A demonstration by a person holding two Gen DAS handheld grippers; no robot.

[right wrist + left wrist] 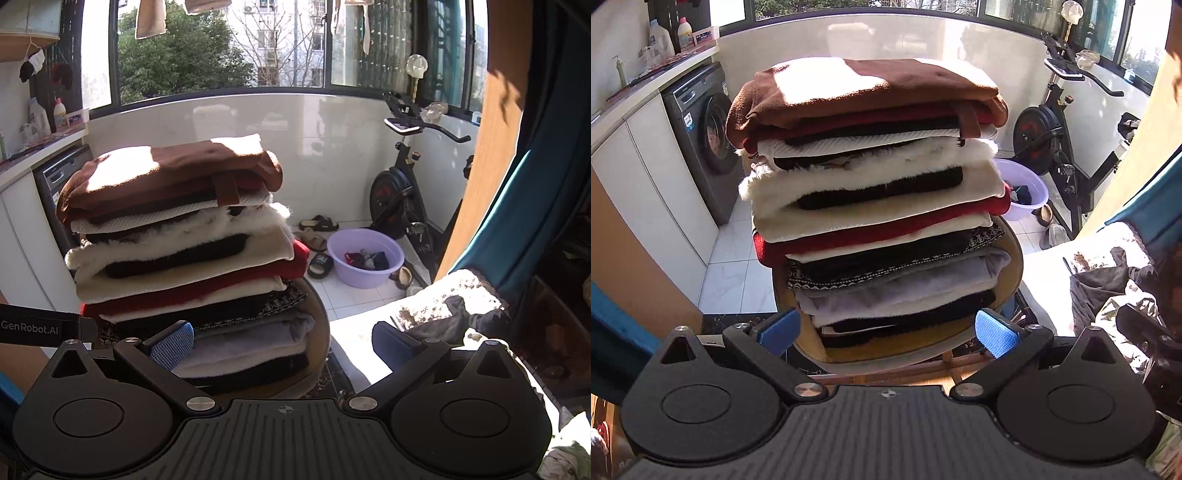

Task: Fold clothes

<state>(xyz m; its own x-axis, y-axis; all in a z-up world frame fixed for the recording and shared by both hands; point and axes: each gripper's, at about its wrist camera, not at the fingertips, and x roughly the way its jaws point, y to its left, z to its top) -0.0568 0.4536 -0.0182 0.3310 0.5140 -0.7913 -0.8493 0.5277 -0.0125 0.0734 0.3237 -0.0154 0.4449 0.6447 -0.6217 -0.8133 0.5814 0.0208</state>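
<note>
Nearest in each wrist view: a pair of blue-padded jaws, spread wide, gripping nothing. Left gripper (886, 332) squarely facing the stack of folded clothes (875, 199), its pads framing the lowest layers without touching them. Right gripper (284, 345) offset to the right — stack (184, 251) over toward its left pad, sunlit floor ahead of the rest.

Just beyond, the stack itself: many folded pieces piled flat on a round wooden chair (1012, 273), long edges running across the view, brown sweater (864, 92) on top, white, red, black and grey layers beneath. Upright, though overhanging the seat at the left.

Off to the right, nearer the right gripper: a heap of unfolded clothes (461, 314), dark fabric over pale, lying in sun beside a teal curtain (498, 229). Likely the next piece to fetch, and the right side the readier reach — a judgement only.

Farther back: a purple basin (364, 258) on the tiled floor, an exercise bike (402, 192), a washing machine (701, 136) at left.
</note>
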